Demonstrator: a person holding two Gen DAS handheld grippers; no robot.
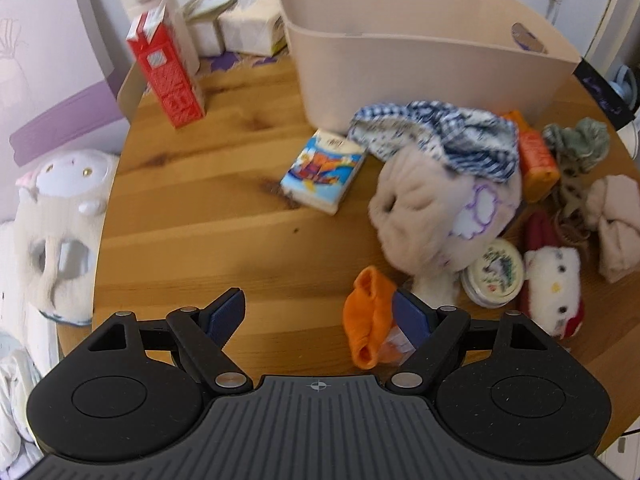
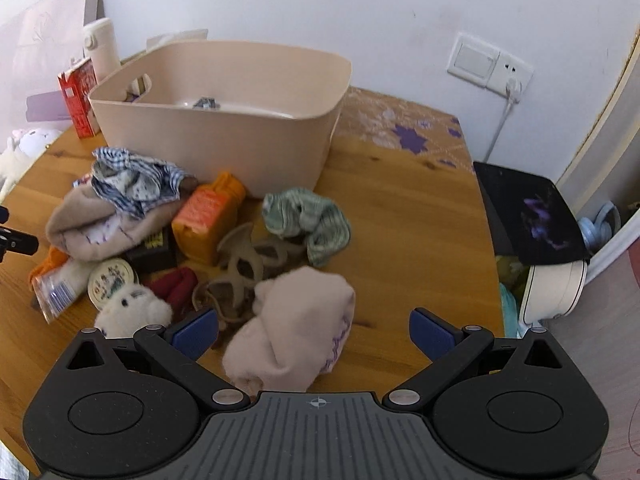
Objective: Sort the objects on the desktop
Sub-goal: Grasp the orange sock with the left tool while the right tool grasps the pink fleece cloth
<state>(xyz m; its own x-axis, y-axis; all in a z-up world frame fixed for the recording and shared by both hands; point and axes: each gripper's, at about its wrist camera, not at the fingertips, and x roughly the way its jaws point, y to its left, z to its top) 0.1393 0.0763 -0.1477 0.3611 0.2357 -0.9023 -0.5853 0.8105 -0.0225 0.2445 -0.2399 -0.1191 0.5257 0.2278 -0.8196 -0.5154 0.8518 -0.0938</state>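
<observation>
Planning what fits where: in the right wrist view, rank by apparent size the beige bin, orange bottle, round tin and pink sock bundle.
1. beige bin
2. pink sock bundle, though nearness to the camera enlarges it
3. orange bottle
4. round tin

A domestic room, probably a bedroom or living space. A round wooden table [image 2: 400, 216] stands against a white wall bearing a light switch [image 2: 474, 59] and a socket with a plug in it [image 2: 514, 80]. On the table lie household items: a beige storage bin [image 2: 224, 140], rolled socks [image 2: 296, 328], a checked cloth [image 2: 132, 180] and tissue packs [image 1: 252, 26]. Left of the table sits a plush toy [image 1: 60, 216]; a thermos flask [image 1: 154, 8] stands at the table's rear.
</observation>
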